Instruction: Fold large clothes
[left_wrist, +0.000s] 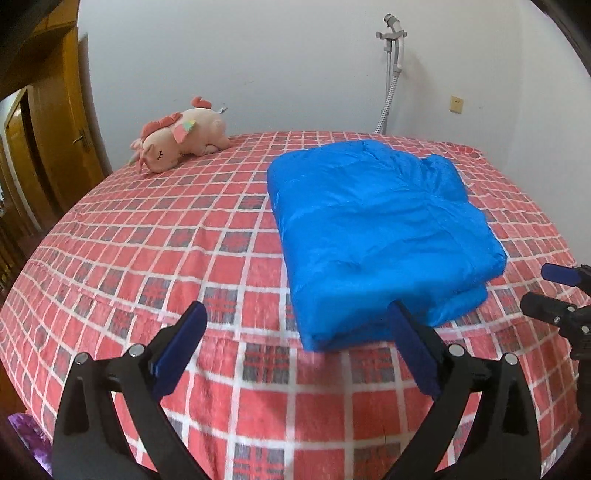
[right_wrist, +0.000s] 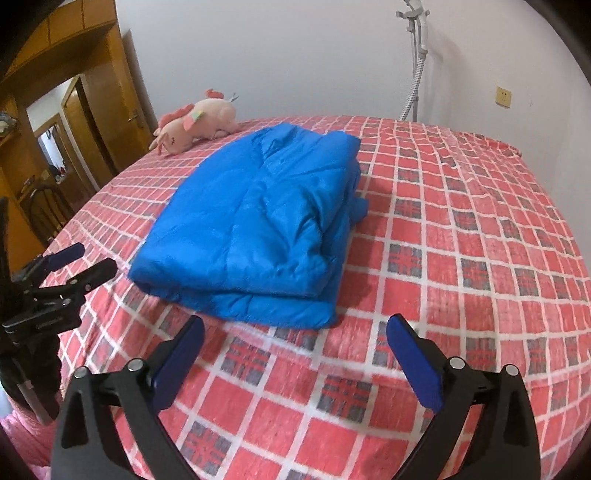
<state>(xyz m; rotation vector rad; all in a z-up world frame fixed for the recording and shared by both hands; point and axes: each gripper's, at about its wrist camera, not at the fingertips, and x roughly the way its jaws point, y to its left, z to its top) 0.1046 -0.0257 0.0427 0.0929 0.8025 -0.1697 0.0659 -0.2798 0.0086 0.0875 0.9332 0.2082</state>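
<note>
At the bottom of each view, the left gripper and right gripper have their fingers wide apart, holding nothing. Just past them, mid-frame, the puffy blue jacket lies folded on the red checked bedsheet. Upper left, maybe a pink plush unicorn rests by the white wall.

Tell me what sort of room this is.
Most likely a home bedroom: a bed with a red checked sheet, a pink plush toy lying near its far edge, and a wooden door at the left.
</note>
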